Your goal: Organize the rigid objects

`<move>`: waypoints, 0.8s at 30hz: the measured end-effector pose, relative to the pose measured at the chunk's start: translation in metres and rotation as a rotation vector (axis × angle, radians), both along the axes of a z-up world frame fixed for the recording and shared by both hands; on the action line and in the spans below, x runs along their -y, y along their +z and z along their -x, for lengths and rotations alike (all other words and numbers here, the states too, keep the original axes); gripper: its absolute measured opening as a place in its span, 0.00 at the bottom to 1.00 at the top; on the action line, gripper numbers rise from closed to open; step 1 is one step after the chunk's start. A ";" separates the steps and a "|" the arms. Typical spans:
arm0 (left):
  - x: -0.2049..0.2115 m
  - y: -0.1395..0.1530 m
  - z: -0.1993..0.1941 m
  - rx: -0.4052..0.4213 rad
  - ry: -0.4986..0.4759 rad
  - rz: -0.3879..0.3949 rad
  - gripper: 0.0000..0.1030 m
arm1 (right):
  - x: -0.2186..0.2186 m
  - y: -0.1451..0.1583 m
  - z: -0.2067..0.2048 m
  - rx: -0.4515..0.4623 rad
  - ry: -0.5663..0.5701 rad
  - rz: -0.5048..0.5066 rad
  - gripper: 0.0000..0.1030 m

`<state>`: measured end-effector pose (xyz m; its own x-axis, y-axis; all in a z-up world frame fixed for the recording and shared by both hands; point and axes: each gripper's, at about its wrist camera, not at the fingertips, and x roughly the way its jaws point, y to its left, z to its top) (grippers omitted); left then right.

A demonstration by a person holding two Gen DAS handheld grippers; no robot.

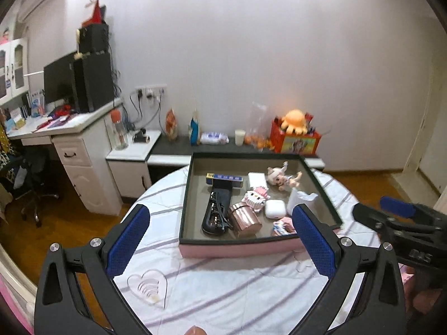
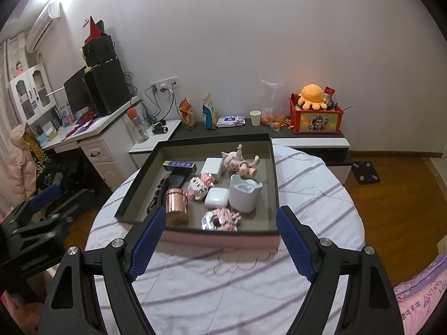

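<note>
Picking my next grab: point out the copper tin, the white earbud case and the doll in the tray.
copper tin (image 2: 175, 203), right wrist view, on its shiny side wall
earbud case (image 2: 216, 198), right wrist view, middle of its lid
doll (image 1: 280, 178), left wrist view, on its head

a striped cloth covers the round table. behind it a dark shelf carries a paper cup, snack bags and a red crate with an orange plush octopus.
</note>
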<state>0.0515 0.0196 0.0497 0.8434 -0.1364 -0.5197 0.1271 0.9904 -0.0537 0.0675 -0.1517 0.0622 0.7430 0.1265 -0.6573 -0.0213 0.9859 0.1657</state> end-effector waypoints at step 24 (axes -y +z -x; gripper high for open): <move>-0.001 -0.012 0.078 -0.002 0.042 -0.016 1.00 | -0.016 -0.021 0.057 -0.039 0.031 0.000 0.80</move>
<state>-0.0261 0.0209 0.0378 0.8469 -0.0927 -0.5237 0.0856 0.9956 -0.0378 0.0108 -0.1357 0.0415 0.7129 0.1489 -0.6853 -0.0450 0.9849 0.1671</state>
